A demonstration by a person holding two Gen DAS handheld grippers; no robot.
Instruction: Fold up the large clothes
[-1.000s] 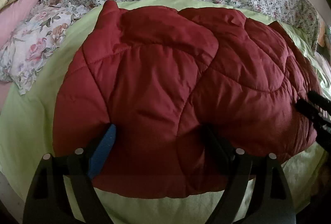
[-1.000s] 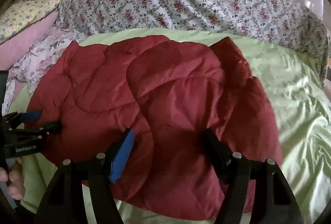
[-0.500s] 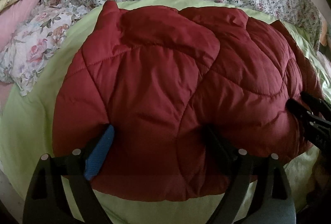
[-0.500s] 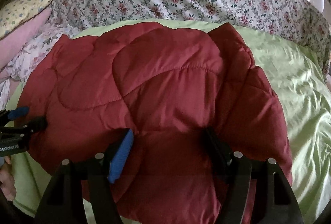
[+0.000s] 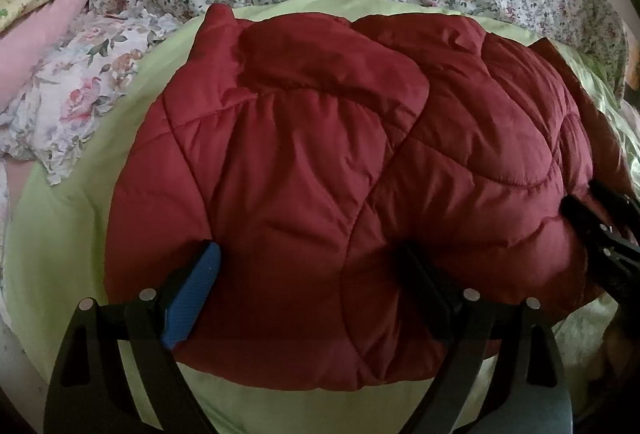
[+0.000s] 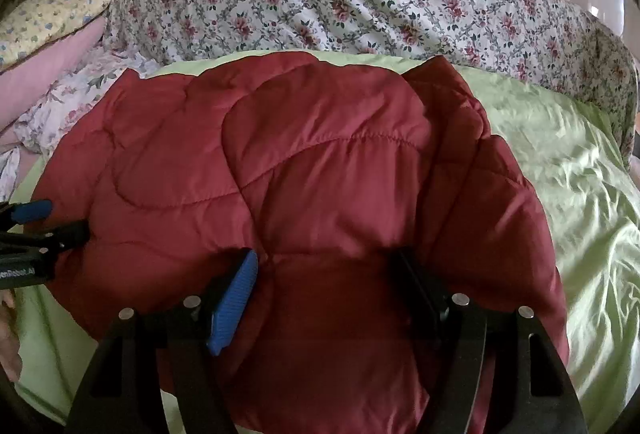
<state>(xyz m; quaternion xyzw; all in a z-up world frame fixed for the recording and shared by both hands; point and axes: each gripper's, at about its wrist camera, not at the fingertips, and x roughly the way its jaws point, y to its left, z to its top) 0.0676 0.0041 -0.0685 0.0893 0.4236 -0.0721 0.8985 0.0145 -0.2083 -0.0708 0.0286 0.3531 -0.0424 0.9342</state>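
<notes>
- Lying bunched on the green sheet (image 6: 560, 153), the red jacket (image 5: 320, 153) has both tools at its near hem, probably to lift a fold.
- Left gripper (image 5: 308, 274) and right gripper (image 6: 324, 274) spread wide, padding bulging between fingers; actual grip unclear.
- Right view alone shows bare sheet at three o'clock; left view, floral pillow (image 5: 80, 93) at ten.

Your left gripper (image 5: 308, 274) & right gripper (image 6: 324, 278): black plastic frames w/ silver screw heads, one blue ribbed pad (image 6: 234, 300) and one black pad each. White lettering on left gripper's side; bare skin below it.
</notes>
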